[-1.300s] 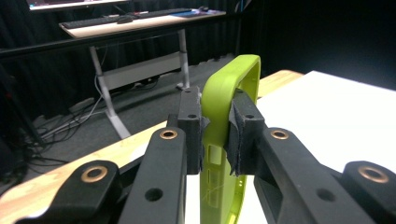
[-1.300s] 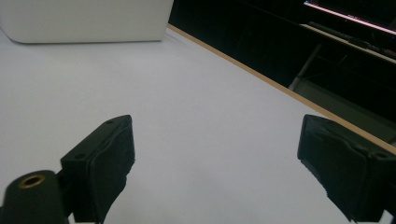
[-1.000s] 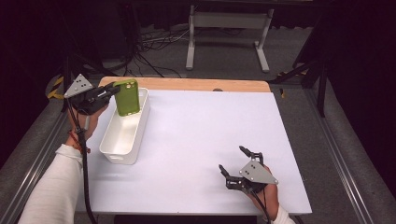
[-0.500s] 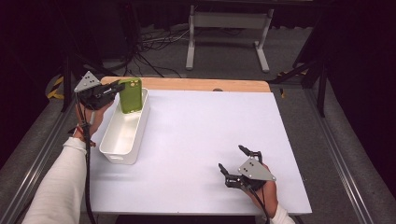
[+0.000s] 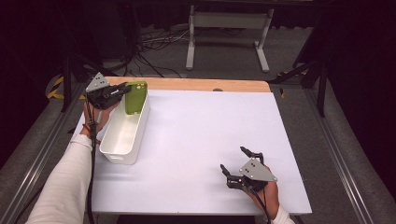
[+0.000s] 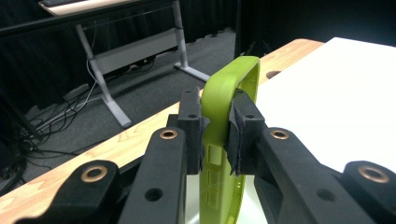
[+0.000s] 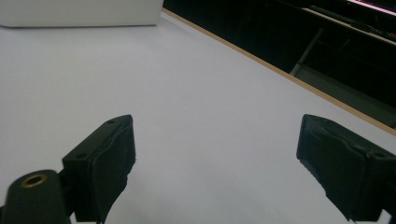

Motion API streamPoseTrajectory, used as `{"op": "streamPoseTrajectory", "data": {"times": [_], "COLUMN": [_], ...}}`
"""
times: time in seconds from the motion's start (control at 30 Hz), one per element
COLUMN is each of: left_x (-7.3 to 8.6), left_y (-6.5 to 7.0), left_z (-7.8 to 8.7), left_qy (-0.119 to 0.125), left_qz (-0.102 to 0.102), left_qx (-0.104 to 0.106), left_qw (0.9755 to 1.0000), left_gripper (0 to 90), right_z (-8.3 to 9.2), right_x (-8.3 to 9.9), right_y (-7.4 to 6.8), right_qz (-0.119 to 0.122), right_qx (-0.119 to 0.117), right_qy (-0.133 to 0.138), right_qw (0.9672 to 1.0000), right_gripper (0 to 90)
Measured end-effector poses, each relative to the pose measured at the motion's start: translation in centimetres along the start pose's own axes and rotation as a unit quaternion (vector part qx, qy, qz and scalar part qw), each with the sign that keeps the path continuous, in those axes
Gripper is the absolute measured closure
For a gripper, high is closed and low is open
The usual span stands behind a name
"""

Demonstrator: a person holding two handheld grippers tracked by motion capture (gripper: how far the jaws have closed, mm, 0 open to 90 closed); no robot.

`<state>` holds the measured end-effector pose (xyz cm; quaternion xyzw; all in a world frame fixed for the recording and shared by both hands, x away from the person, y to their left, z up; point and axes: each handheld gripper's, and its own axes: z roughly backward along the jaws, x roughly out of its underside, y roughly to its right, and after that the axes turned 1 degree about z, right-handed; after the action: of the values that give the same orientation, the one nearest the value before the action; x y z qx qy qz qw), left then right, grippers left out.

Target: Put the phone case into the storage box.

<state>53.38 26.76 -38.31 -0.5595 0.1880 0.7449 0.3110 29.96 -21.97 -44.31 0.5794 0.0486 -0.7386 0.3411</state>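
A green phone case [image 5: 136, 97] stands upright on its edge over the far end of the long white bin [image 5: 117, 140] at the table's left. My left gripper [image 5: 125, 89] reaches in from the left and is shut on it. The left gripper view has both black pads [image 6: 243, 127] pressing the green phone case [image 6: 229, 95] by its rim. My right gripper [image 5: 236, 161] rests near the table's front right, jaws wide open with nothing between them. In the right gripper view my right gripper [image 7: 217, 161] faces bare white tabletop.
The white table surface [image 5: 210, 126] has a wooden strip [image 5: 196, 84] along its far edge. Beyond it are a grey metal stand [image 5: 224, 28] and floor cables. The white bin [image 7: 79, 13] shows far off in the right gripper view.
My left gripper has carried the green case forward and downward, from above the bin's far end to lower inside it. The right gripper has not moved.
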Motion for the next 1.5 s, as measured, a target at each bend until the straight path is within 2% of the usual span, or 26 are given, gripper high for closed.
{"op": "streamPoseTrajectory", "data": {"times": [0.2, 0.53, 0.57, 0.67, 0.7, 0.8, 0.93, 1.07, 1.17, 1.37, 1.5], "left_x": [0.3, 0.0, 0.0, 0.0, 0.0, 0.0, 0.3, 0.7, 0.8, 1.0, 0.9], "left_y": [-0.6, -0.8, -0.8, -0.8, -0.8, -0.9, -1.2, -1.4, -1.6, -1.7, -1.7], "left_z": [-0.5, -1.5, -1.6, -1.6, -1.6, -1.6, -1.7, -1.9, -2.0, -2.0, -1.6], "left_qy": [-0.004, -0.011, -0.016, -0.021, -0.029, -0.036, -0.049, -0.061, -0.069, -0.071, -0.064], "left_qz": [0.005, -0.014, -0.02, -0.028, -0.034, -0.036, -0.039, -0.038, -0.046, -0.038, -0.023], "left_qx": [-0.003, -0.04, -0.052, -0.063, -0.072, -0.08, -0.099, -0.105, -0.116, -0.118, -0.109], "left_qw": [1.0, 0.999, 0.9983, 0.9974, 0.9964, 0.9955, 0.9931, 0.9919, 0.9898, 0.9897, 0.9917], "left_gripper": [77.7, 75.4, 74.4, 71.8, 71.4, 69.1, 64.9, 59.7, 56.2, 51.2, 49.1], "right_z": [-0.2, -0.2, -0.2, -0.2, -0.2, -0.2, -0.2, -0.1, 0.0, 0.1, 0.1], "right_x": [0.1, 0.2, 0.2, 0.3, 0.3, 0.2, 0.1, 0.1, 0.1, 0.1, 0.1], "right_y": [0.0, 0.4, 0.5, 0.6, 0.6, 0.7, 0.7, 0.9, 1.0, 1.0, 1.0], "right_qz": [-0.001, -0.014, -0.019, -0.017, -0.015, -0.012, -0.015, -0.018, -0.021, -0.021, -0.019], "right_qx": [-0.004, 0.003, 0.003, 0.004, 0.007, 0.009, 0.01, 0.016, 0.015, 0.013, 0.011], "right_qy": [-0.004, -0.004, -0.004, -0.004, -0.002, 0.0, -0.001, 0.001, 0.003, 0.002, 0.003], "right_qw": [1.0, 0.9999, 0.9998, 0.9998, 0.9999, 0.9999, 0.9998, 0.9997, 0.9997, 0.9997, 0.9998], "right_gripper": [12.3, 12.3, 12.3, 12.7, 13.0, 13.1, 12.9, 12.9, 12.9, 12.8, 12.8]}}
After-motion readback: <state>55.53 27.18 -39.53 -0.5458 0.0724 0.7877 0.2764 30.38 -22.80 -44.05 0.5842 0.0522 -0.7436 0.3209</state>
